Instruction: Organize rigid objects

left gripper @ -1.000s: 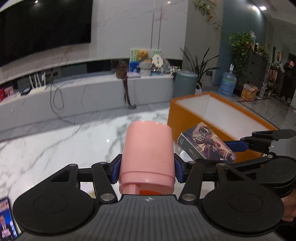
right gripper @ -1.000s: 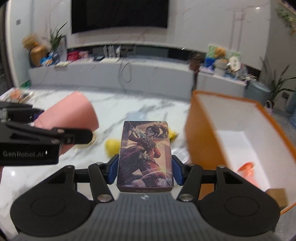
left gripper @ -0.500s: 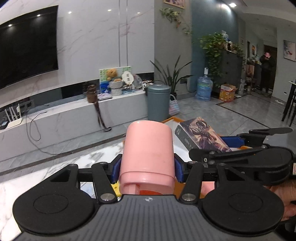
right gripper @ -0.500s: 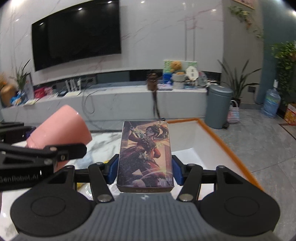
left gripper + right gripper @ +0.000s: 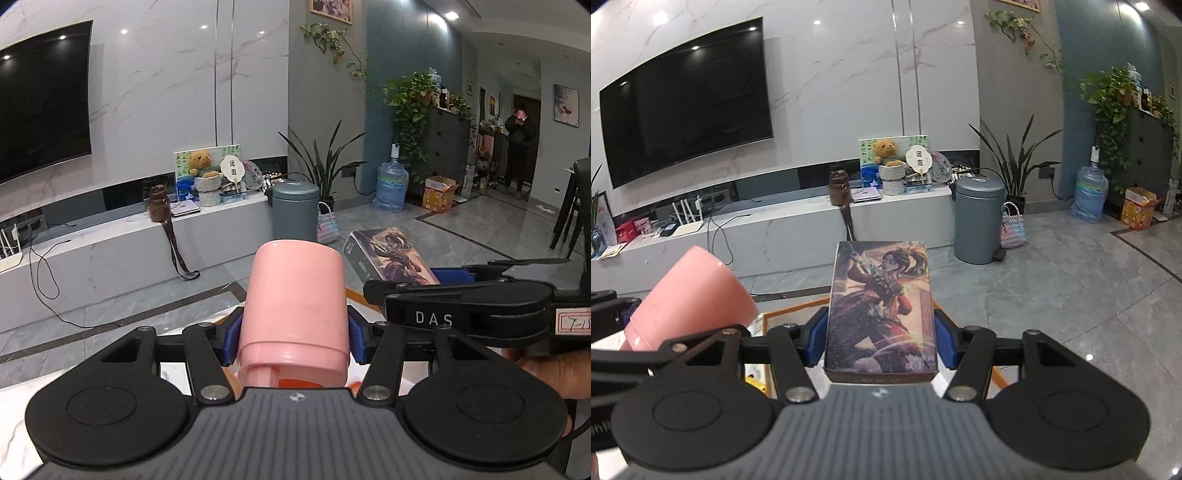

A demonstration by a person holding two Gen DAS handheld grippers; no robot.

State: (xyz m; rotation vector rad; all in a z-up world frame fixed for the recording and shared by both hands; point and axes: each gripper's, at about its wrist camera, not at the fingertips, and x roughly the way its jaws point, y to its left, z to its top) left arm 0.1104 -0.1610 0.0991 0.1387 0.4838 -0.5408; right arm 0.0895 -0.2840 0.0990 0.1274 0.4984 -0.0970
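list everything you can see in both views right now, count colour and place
pink cup: 1, pink, clamped in left gripper
card box: 1, dark illustrated, clamped in right gripper
orange box: 1, orange rim, white inside, below both grippers
TV: 1, black, on marble wall
bin: 1, grey-blue, on floor by TV bench
water jug: 1, blue, by teal wall
left gripper: 1, black, blue pads
right gripper: 1, black, blue pads
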